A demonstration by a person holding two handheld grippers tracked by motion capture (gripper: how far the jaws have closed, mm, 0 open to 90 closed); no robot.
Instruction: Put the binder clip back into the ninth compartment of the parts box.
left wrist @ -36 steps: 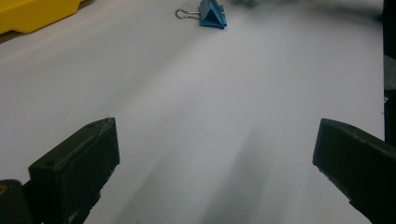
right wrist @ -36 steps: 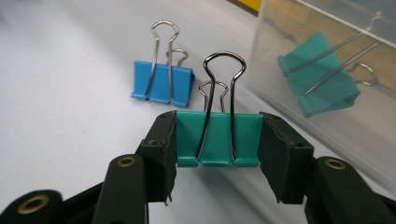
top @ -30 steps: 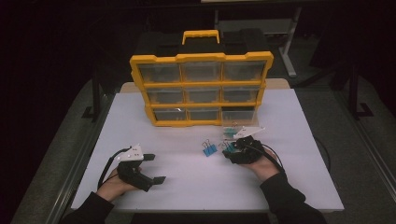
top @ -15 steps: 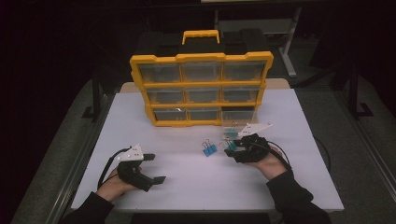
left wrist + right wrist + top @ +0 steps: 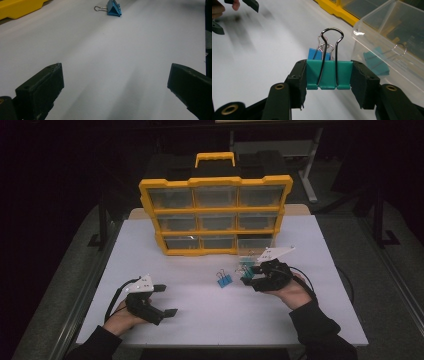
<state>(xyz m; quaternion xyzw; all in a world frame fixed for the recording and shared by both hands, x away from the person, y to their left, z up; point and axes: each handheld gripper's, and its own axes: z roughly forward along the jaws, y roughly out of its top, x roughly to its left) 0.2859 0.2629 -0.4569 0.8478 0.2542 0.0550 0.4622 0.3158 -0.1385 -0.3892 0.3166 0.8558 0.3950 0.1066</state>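
We see the right gripper [image 5: 328,83] pinching a green clip [image 5: 328,75], a blue clip [image 5: 224,279] just beyond, a clear drawer [image 5: 392,47] holding clips beside it; left gripper [image 5: 112,92] spread, yellow organizer [image 5: 216,215] behind.

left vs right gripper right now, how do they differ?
The left gripper has its jaws spread wide with nothing between them; the right gripper is shut on a teal binder clip. The left sits at the near left of the white table, away from the yellow organizer; the right is close to the organizer, by a clear drawer. A blue binder clip lies between them. Both are black and hand-held.
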